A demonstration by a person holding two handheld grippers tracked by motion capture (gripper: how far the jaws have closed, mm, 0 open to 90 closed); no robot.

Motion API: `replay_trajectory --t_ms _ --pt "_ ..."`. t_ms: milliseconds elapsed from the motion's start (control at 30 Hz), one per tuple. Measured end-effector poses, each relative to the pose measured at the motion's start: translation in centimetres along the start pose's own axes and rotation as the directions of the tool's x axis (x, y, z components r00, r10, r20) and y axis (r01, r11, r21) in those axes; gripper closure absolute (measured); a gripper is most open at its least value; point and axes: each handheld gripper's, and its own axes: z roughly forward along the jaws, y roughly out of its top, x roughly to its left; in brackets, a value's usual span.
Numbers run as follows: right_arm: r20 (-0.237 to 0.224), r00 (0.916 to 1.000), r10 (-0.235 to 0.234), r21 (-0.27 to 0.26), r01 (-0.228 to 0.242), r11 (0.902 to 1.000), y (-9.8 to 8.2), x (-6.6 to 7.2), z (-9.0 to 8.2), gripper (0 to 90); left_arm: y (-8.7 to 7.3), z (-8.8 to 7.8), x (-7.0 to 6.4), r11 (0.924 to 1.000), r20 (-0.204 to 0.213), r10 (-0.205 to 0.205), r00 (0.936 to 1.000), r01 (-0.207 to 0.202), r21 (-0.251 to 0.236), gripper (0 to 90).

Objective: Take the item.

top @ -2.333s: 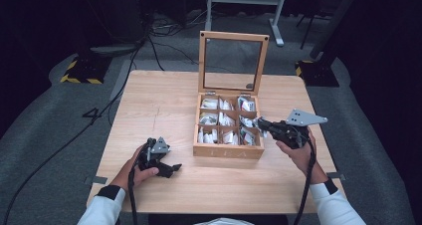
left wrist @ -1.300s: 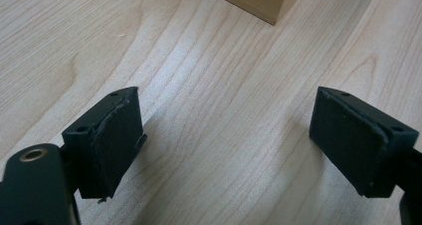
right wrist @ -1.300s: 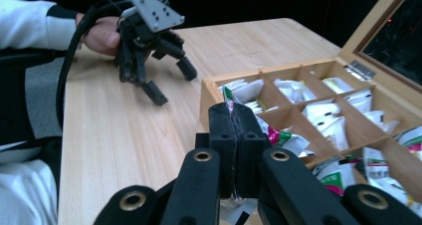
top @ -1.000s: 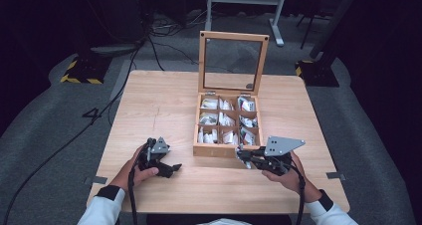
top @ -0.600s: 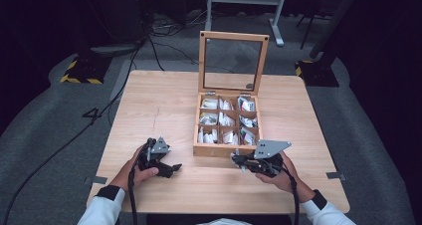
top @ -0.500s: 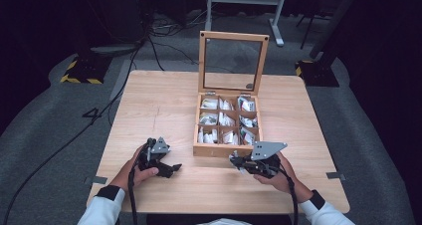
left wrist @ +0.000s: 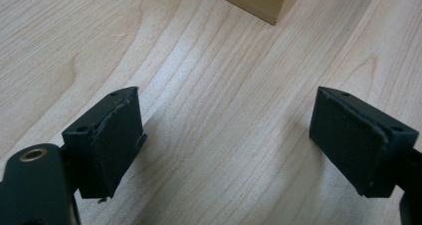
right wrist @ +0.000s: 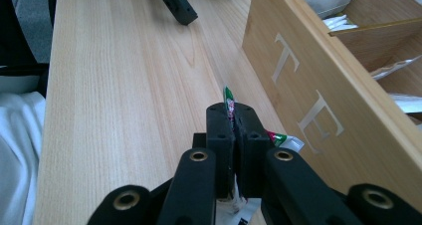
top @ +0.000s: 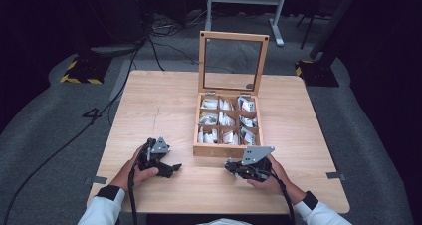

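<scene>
The right gripper (right wrist: 234, 116) has its fingers (right wrist: 220, 135) clenched on a small tea sachet (right wrist: 229, 101), whose green, red and white edge sticks up between the pads, with another bit of it showing at the side of the right-hand pad. In the high view this right gripper (top: 233, 167) sits low over the desk (top: 149, 105), just in front of the wooden tea box (top: 219, 150) near its front wall (the carved letters T and E on that wall run along the right gripper view). The box stands with its glass-paned lid (top: 233, 60) upright, and its compartments hold more pale sachets (top: 221, 119). The left gripper (top: 171, 169) rests on the desk well to the left of the box, in the person's left hand (top: 142, 168). Its fingers (left wrist: 117, 135) are released and stand wide apart with only bare wood between them, and a corner of the box shows at the top of the left gripper view.
</scene>
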Motion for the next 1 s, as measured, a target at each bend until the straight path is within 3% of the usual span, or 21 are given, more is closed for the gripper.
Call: replay_trajectory --t_ms 400,1000 --pt "-0.026 0.9996 -0.014 0.007 0.014 0.9999 0.0 0.78 0.56 80.8 0.0 -0.01 0.0 1.0 -0.001 0.0 1.0 0.0 0.001 13.9" --pt "0.01 1.0 0.0 -0.001 0.0 1.0 0.03 0.02 -0.25 69.0 0.0 -0.01 -0.01 1.0 -0.001 -0.001 1.0 0.001 0.001 13.9"
